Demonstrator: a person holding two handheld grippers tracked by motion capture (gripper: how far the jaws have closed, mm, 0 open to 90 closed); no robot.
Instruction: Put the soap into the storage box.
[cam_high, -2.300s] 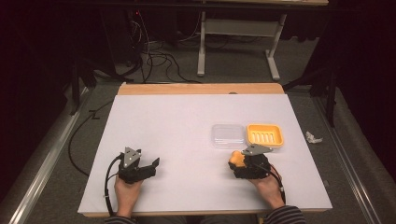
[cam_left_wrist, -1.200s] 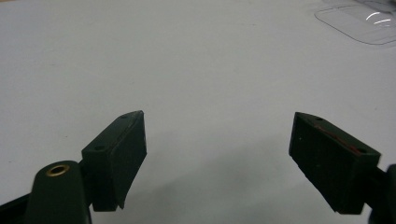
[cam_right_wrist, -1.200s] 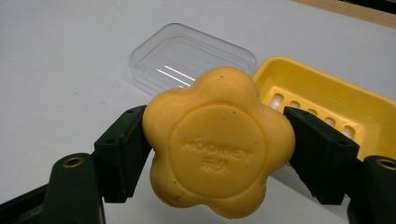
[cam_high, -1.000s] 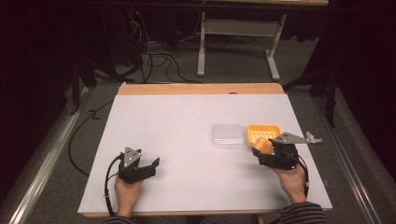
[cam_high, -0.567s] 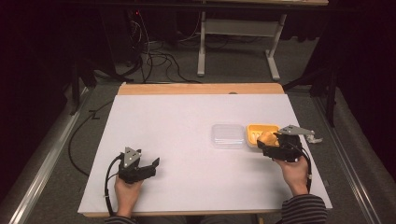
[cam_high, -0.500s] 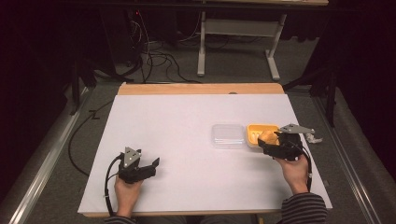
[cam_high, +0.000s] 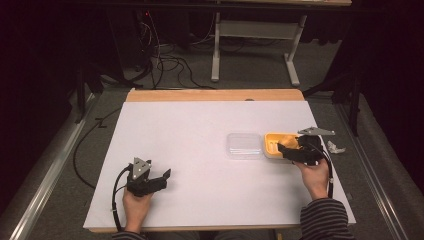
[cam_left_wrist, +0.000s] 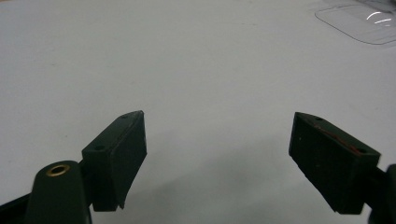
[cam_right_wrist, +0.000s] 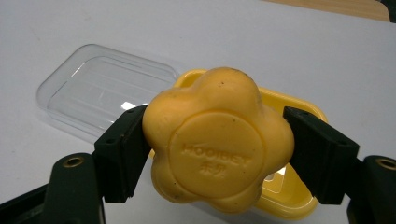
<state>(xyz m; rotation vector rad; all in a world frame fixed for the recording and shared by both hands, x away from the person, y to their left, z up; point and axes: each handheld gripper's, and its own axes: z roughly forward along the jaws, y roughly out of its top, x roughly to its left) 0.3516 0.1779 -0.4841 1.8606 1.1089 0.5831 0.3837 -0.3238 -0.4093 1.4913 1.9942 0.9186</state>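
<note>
Change: your right tool (cam_high: 286, 149) has carried the yellow soap (cam_right_wrist: 217, 140) from the near middle of the tabletop (cam_high: 200, 150) over to the yellow tray (cam_high: 272, 145); a couple of seconds ago it sat short of the tray, now it hangs right above it.
What that means: judging by this, the carry is about done and the set-down into the tray is the step in hand; you have not let go yet.
Right tool: clenched on the soap, one black pad pressing each side of it, as the right gripper view shows.
Left tool: your left tool (cam_high: 159, 181) rests low at the near left of the tabletop, jaws spread wide with nothing between them; it has not budged.
Soap position: held in the air between your jaws, over the tray's near part, not touching the tray as far as you can tell.
Soap look: a chunky flower shape with rounded lobes, a raised round disc on its face with embossed lettering, deep yellow with a few dark specks.
Tray: shallow, rounded corners, the same yellow as the soap, sitting at the right of the tabletop.
Clear lid (cam_high: 244, 145): lies flat just beside the tray on its left.
</note>
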